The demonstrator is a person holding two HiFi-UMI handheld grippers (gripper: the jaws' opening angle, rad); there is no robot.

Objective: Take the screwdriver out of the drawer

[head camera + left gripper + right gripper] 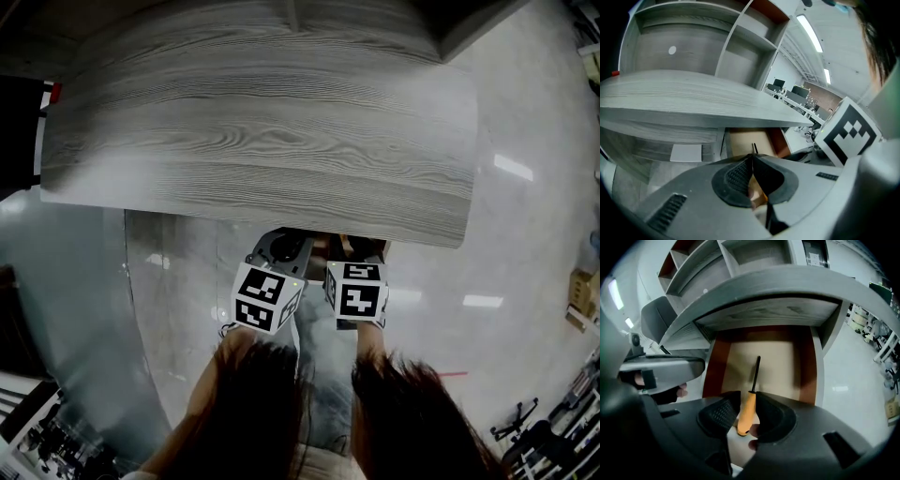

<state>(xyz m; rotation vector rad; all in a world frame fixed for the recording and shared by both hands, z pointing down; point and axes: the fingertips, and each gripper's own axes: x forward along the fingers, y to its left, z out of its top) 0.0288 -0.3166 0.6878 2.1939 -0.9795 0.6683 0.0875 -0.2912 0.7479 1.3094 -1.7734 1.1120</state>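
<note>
Where the right gripper (pixel 748 395) is shown in its own view, its two jaws are clamped on the orange handle of the screwdriver (pixel 747 412), with a dark pad set against each side. The thin black shaft is pointed toward the upper middle of the frame and is seen over the pale floor of the open drawer (pixel 787 366); the drawer is bounded by brown side walls and overhung by the grey wood-grain desk top (pixel 778 287). In the left gripper view, the jaws of the left gripper (pixel 753 159) are seen pressed together at the tips; a thin dark spike just above them cannot be identified. In the head view, both grippers are found side by side at centre frame, just below the desk top's near edge.
</note>
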